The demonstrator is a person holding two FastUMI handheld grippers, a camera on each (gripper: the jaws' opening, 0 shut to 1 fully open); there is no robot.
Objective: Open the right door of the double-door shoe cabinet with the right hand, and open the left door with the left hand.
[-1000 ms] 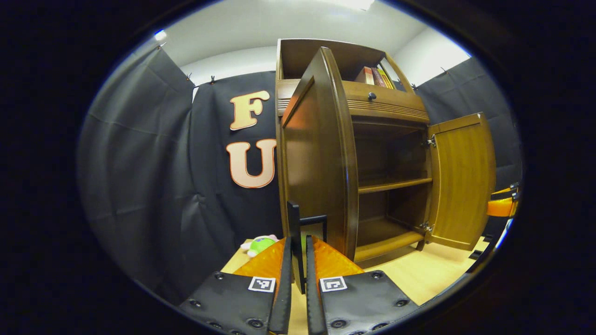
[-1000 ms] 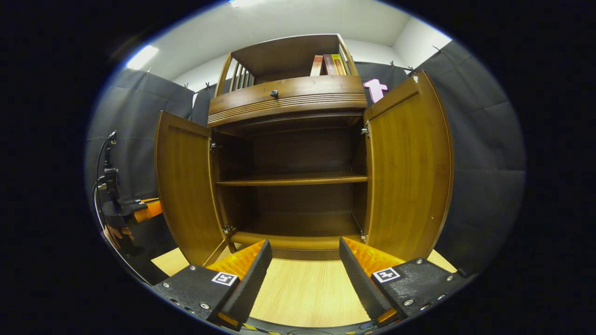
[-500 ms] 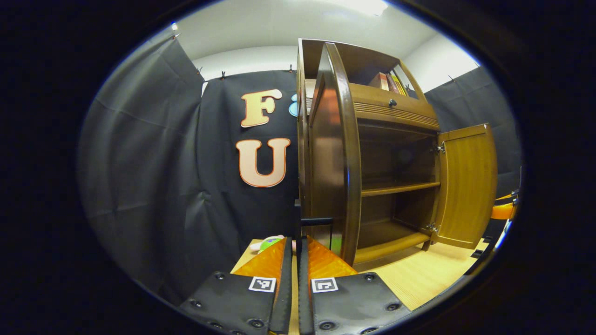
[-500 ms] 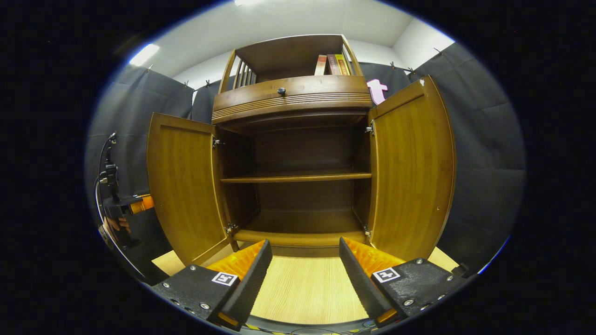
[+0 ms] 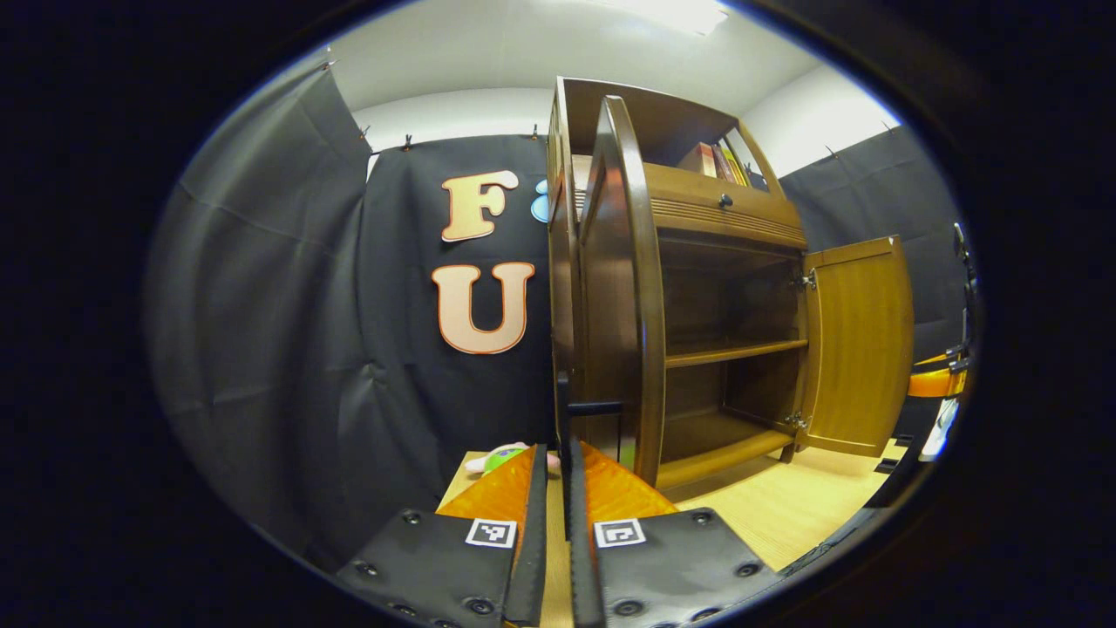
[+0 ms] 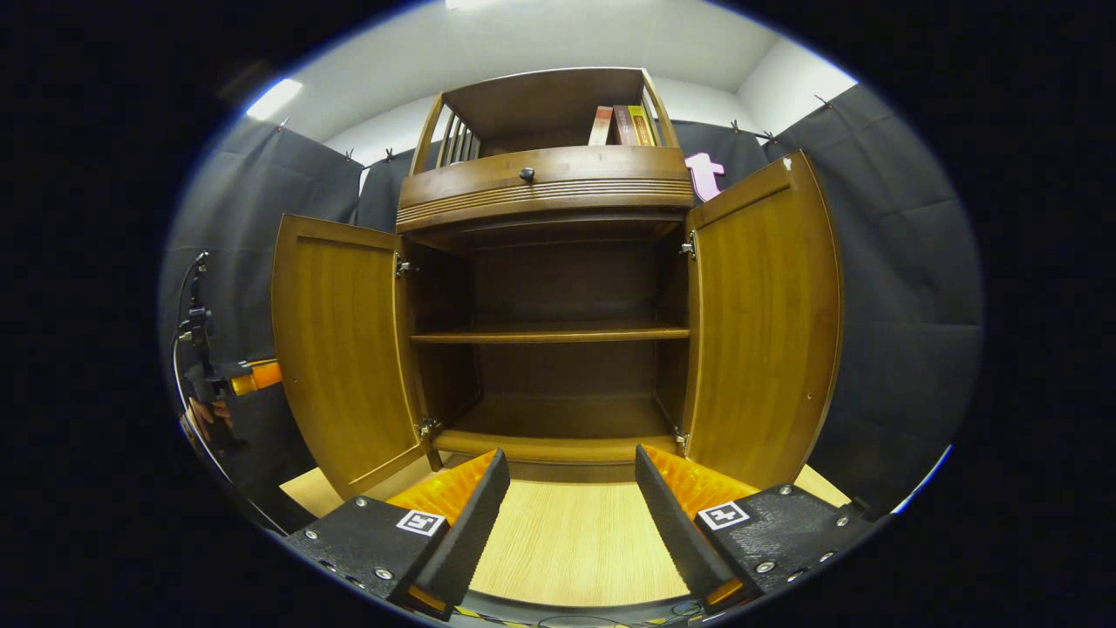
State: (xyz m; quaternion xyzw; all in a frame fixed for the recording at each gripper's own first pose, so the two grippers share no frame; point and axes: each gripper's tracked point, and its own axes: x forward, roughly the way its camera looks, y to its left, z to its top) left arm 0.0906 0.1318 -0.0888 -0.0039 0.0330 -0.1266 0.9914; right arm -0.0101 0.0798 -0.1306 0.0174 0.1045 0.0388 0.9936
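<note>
The brown wooden shoe cabinet stands with both doors swung out. In the right gripper view the left door and the right door flank two bare shelves. My right gripper is open in front of the cabinet's bottom edge, touching nothing. In the left gripper view the left door shows edge-on, and its black handle runs down between the fingers of my left gripper, which is shut on it. The left gripper and the hand holding it also appear beyond the left door's outer edge.
A green and pink plush toy lies on the light wood floor left of the cabinet. Books stand on the open top shelf above a drawer with a dark knob. Black cloth walls close in on both sides.
The left door has swung further out with my left gripper on its handle, from angled to nearly edge-on. The right gripper has stayed open and almost still.
</note>
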